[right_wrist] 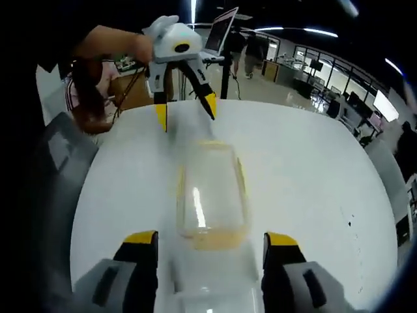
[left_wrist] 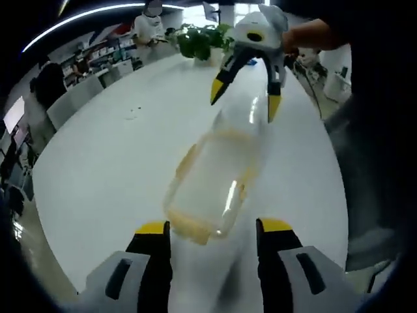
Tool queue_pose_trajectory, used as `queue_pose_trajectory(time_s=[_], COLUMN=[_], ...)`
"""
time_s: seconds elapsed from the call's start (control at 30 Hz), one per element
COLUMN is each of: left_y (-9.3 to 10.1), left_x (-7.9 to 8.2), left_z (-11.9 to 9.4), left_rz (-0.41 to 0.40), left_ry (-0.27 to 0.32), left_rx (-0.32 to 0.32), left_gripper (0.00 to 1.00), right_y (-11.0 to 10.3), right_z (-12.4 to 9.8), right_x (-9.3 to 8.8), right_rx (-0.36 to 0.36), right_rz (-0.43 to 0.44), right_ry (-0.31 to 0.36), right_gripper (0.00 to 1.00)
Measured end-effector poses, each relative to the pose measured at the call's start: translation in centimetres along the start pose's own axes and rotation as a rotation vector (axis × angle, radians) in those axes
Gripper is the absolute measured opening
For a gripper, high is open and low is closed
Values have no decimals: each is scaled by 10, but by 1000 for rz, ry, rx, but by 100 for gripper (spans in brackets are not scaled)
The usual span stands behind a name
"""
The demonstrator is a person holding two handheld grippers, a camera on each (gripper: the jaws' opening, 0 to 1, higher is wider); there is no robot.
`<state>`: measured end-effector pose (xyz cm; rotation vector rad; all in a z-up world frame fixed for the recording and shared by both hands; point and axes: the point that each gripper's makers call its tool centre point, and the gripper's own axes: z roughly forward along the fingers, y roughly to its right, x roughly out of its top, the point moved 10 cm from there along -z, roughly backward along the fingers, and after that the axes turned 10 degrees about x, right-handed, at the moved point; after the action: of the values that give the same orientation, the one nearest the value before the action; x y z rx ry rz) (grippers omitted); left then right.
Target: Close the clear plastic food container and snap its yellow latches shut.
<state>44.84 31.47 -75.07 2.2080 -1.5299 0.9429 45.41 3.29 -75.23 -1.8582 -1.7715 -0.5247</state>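
A clear plastic food container with a yellow rim and latches lies on the white table, lengthwise between the two grippers. My left gripper is open, its yellow-tipped jaws standing either side of the container's near end without touching it. My right gripper faces it from the far end, open, held by a hand. In the right gripper view the container sits just beyond my open right gripper, and the left gripper hovers open at the far end. The clear lid is blurred; I cannot tell how it lies.
A green plant stands at the table's far end, with grey chairs along the left edge. A laptop on a stand and a seated person are beyond the table. Bare white tabletop lies around the container.
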Motion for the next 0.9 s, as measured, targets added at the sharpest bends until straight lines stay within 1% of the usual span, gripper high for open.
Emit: queue_pose_trajectory(time_s=[0.03,0.07,0.13,0.17,0.2,0.23,0.27,0.33,0.37,0.4,0.43,0.47,0.5,0.53,0.6,0.7,0.73,0.77,0.83,0.9], left_y=[-2,-3,-5,-8,-10,-10,-10,-13,-14,-13,-12,-13,-16,-17,-23,-28,-26,-25,-23,-24], left_x=[-3,-5,-8,-11,-12,-11,-9,-6,-4,-2,-1,0,-1,-1,-3,-6,-6,-6,-8,-10], left_z=[3,5,11,14,15,18,21,26,28,31,32,33,33,32,33,37,38,39,43,47], left_rz=[36,49,85,137,174,200,205,202,176,105,94,150,201,218,241,313,320,356,357,368], left_ry=[-18,-42,-59,-117,-134,-132,-129,-131,-122,-102,-97,-104,-121,-134,-151,-197,-191,-187,-199,-206], left_rx=[0,-1,-8,4,5,-14,-31,-44,-57,-85,-102,-114,-116,-120,-129,-139,-145,-152,-158,-157], left_gripper=[49,54,60,59,58,57,54,53,54,56,59,62,60,58,55,52,50,48,46,43], right_y=[1,2,4,5,6,6,6,8,9,10,10,10,12,13,17,17,17,16,16,18], right_z=[2,4,10,12,15,18,19,20,20,18,15,13,11,11,15,21,23,25,30,37], right_x=[-1,-2,-5,-6,-8,-8,-9,-8,-6,-4,-2,-1,0,-1,-5,-5,-4,-3,-2,-2], right_rx=[0,5,16,13,21,38,42,38,42,45,53,57,50,50,55,65,65,66,65,59], right_rz=[-3,-1,7,7,3,-1,-4,-26,-26,-21,-10,-5,-2,1,0,-20,-31,-45,-55,-69], right_ry=[-6,-17,-36,-48,-62,-77,-86,-104,-103,-98,-89,-77,-64,-68,-100,-154,-157,-163,-180,-218], right_gripper=[62,62,62,62,61,60,59,57,56,56,56,55,53,52,48,48,49,49,50,50])
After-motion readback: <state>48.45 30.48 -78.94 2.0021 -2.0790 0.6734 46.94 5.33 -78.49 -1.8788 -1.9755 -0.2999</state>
